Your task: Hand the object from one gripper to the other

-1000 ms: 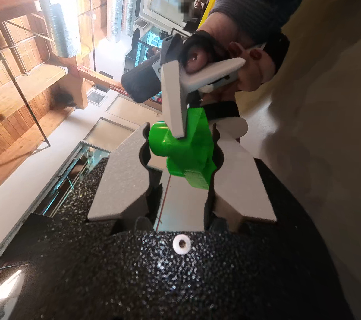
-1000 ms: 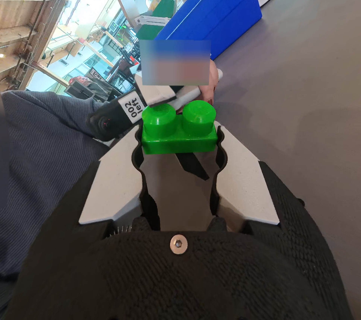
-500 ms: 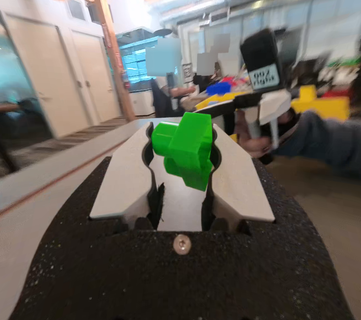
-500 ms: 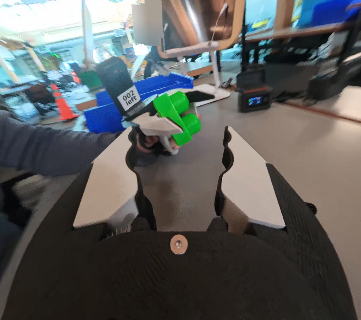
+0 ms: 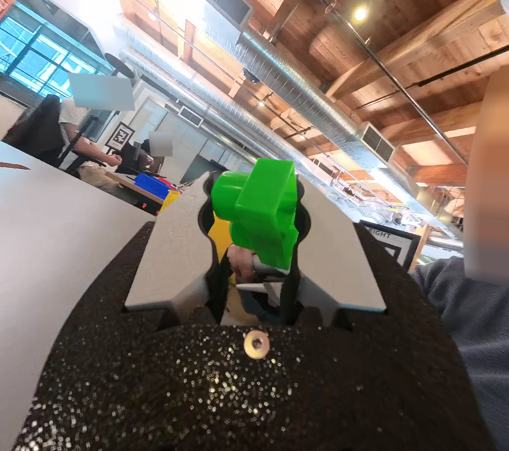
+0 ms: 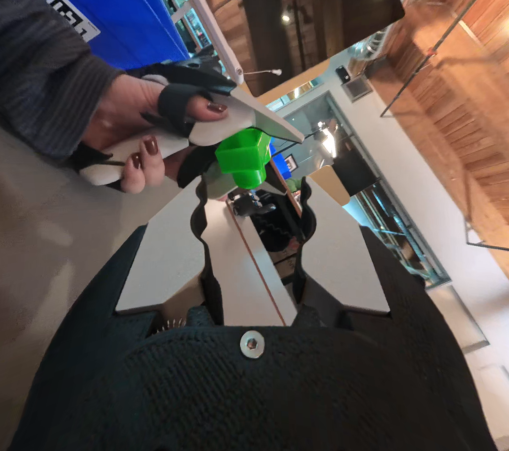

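Grey tabletop stretches away under a high timber ceiling, and both tools are lifted clear of it. Nearest, in the left wrist view, the left gripper has its two pale fingers pinching the green block near their tips; the block sits tilted between them, one round stud poking out toward the left finger and its flat body reaching down into the gap. Behind that gap a bit of a hand and pale tool parts show, too cramped to read clearly, and a grey sleeve fills the right edge. From the right wrist view, the right gripper has its fingers spread wide with nothing between them; their wavy dark inner edges stand well apart. Just beyond its fingertips the left gripper shows again, gripped by a hand in a dark fingerless glove, and the green block is clamped between that tool's pale blades, its hollow underside facing this camera. The block is near the right gripper's tips but not inside them. Farther back on that side a blue bin with a square marker label stands behind the sleeve. Farther still, across the room, seated people are at a long table with blue and yellow bins, and silver ducts run along the wooden beams overhead.
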A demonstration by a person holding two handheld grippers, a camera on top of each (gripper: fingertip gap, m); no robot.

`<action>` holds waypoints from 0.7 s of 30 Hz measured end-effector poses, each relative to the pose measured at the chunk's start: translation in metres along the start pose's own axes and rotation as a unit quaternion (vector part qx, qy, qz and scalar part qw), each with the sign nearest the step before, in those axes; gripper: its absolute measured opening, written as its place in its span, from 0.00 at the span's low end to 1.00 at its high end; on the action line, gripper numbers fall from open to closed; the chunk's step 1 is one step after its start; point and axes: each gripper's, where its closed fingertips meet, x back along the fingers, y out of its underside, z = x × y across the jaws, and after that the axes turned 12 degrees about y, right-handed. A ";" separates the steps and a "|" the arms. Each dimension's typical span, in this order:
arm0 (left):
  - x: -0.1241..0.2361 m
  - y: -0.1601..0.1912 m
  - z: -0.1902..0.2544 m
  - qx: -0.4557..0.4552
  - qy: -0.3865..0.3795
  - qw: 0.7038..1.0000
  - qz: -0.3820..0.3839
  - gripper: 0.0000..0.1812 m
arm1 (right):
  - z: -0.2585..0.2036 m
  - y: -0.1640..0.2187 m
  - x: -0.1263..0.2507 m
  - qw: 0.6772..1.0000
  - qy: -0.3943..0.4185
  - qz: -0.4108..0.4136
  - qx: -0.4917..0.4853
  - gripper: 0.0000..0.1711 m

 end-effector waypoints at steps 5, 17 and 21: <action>-0.004 0.001 0.000 0.023 0.010 0.999 0.023 0.30 | -0.004 -0.004 0.001 0.999 -0.003 0.011 0.029 0.35; -0.021 0.020 0.006 0.050 0.031 0.998 0.013 0.30 | -0.002 -0.006 -0.001 0.992 0.034 0.011 0.119 0.20; -0.018 0.012 0.002 -0.019 -0.008 1.000 0.007 0.38 | 0.007 0.000 -0.002 0.991 0.050 -0.006 0.123 0.20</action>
